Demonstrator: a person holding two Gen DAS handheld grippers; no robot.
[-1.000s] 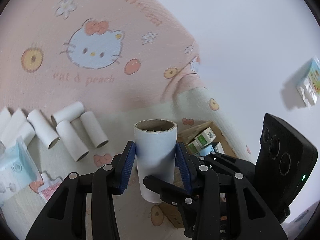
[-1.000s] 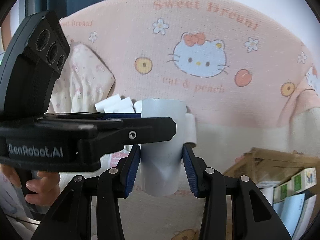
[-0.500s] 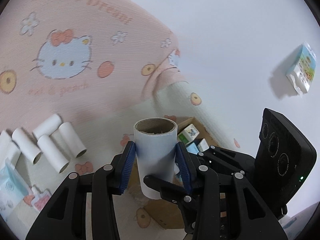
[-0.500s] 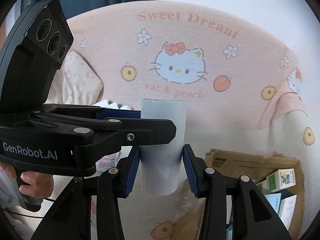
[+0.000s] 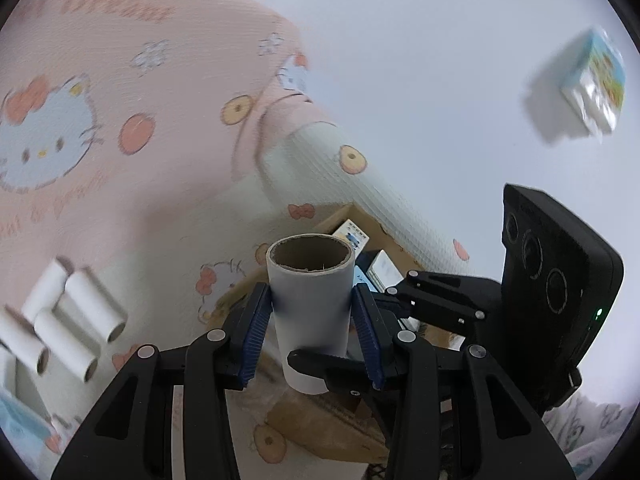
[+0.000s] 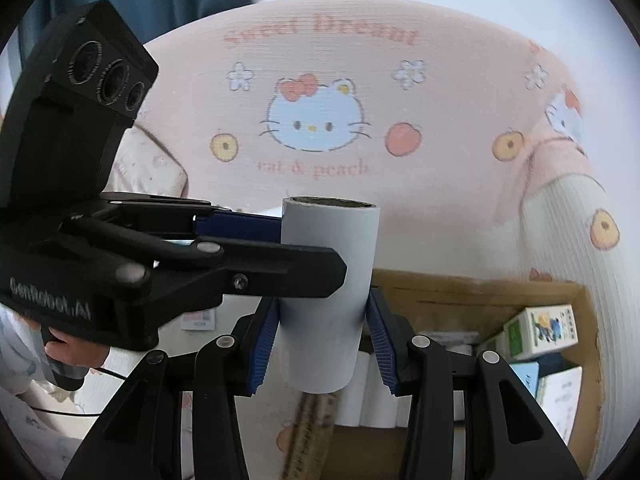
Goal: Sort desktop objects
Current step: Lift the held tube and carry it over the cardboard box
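Pink cat-print blanket (image 6: 440, 128) covers the surface, cream ribbed part at the right, white wall behind. Both claws grasp one cardboard tube (image 5: 310, 308) at once. Left gripper (image 5: 312, 330) has its blue pads (image 5: 256, 332) pressed on both sides of the tube, which stands upright between them, open brown end up. Right gripper (image 6: 322, 338) clamps the same tube (image 6: 328, 296) lower down, pads tight on its sides. In the right view the left gripper comes in from the left side, one black finger crossing in front of the tube, blue pad touching its upper left side. A hand (image 6: 74, 352) holds that gripper's handle at the left edge.

Tube is held in the air over the front edge of an open cardboard box (image 6: 472, 292). Box holds small printed cartons (image 6: 540, 332) at the right. White tubes also show just below the held one in the right view, whether inside the box I cannot tell. Loose white tubes (image 5: 68, 328) lie in a cluster on the blanket, well left of the box. A printed tissue pack (image 5: 592, 84) shows on the wall, upper right, blurred.
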